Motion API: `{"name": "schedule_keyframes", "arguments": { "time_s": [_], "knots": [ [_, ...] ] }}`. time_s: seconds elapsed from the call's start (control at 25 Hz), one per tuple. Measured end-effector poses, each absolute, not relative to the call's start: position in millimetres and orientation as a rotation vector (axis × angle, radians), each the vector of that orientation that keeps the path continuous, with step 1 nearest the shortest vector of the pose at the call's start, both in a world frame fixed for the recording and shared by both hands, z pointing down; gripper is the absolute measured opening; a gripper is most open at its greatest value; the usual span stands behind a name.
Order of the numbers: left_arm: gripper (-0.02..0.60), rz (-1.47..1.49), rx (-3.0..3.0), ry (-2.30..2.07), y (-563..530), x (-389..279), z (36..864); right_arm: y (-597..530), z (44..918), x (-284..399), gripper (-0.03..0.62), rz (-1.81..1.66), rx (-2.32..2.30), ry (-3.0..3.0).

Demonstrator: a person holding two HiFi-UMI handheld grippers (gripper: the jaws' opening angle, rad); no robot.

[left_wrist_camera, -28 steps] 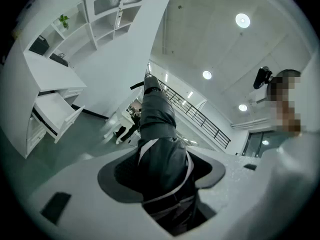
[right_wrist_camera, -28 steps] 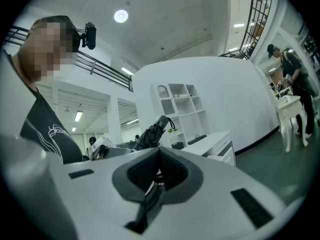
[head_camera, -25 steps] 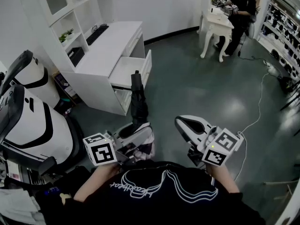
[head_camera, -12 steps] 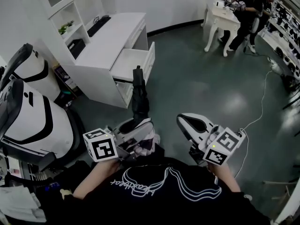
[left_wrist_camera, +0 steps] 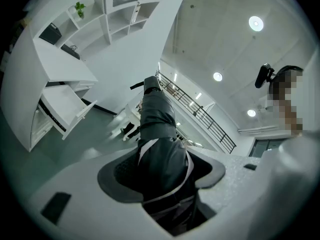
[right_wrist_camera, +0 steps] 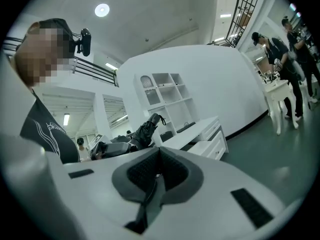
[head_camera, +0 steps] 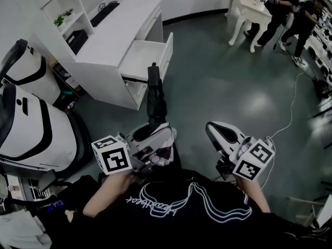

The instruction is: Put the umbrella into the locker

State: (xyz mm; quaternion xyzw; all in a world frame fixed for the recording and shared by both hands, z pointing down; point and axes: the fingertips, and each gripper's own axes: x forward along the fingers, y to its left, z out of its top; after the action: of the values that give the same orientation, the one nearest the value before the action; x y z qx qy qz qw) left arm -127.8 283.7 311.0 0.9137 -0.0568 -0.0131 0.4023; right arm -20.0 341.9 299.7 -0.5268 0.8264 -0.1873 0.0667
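A folded black umbrella point(head_camera: 154, 105) stands out forward from my left gripper point(head_camera: 153, 139), which is shut on its lower end. In the left gripper view the umbrella point(left_wrist_camera: 157, 134) fills the gap between the dark pads and points toward the white desk. That desk point(head_camera: 119, 27) has one open drawer point(head_camera: 145, 61), which lies just beyond the umbrella's tip. My right gripper point(head_camera: 222, 137) hangs to the right of the umbrella, apart from it. Its pads meet in the right gripper view point(right_wrist_camera: 159, 176) with nothing between them, and the umbrella point(right_wrist_camera: 145, 129) shows to the left.
Two large white-and-black machines point(head_camera: 26, 128) stand at the left. White shelving point(head_camera: 57, 9) rises behind the desk. At the far right, people stand by a small white table point(head_camera: 251, 14). A white cable point(head_camera: 282, 134) runs across the grey floor on the right.
Both grippers have sunk a little and drifted toward the desk, with the umbrella still held. A second person has come to the small table at the back.
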Motion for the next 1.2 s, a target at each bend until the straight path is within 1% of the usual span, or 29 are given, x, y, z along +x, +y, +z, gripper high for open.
{"name": "schedule_keyframes", "arguments": {
  "time_s": [0.32,0.52,0.84,1.2],
  "knots": [
    [0.249,-0.041,2.25,-0.202,210.7,-125.4,334.7,260.4,320.7,-13.8,0.003,-0.666,-1.554,2.539],
    [0.249,-0.009,2.206,-0.237,144.4,-119.7,346.2,190.7,328.4,-4.6,0.003,-0.74,-1.529,2.532],
    [0.249,0.049,2.147,-0.274,16.6,-82.9,361.9,61.8,344.6,33.2,0.003,-0.904,-1.527,2.446],
    [0.249,0.121,2.131,-0.268,-82.9,-45.2,385.9,-32.9,343.5,77.9,0.003,-0.947,-1.619,2.41]
  ]
}}
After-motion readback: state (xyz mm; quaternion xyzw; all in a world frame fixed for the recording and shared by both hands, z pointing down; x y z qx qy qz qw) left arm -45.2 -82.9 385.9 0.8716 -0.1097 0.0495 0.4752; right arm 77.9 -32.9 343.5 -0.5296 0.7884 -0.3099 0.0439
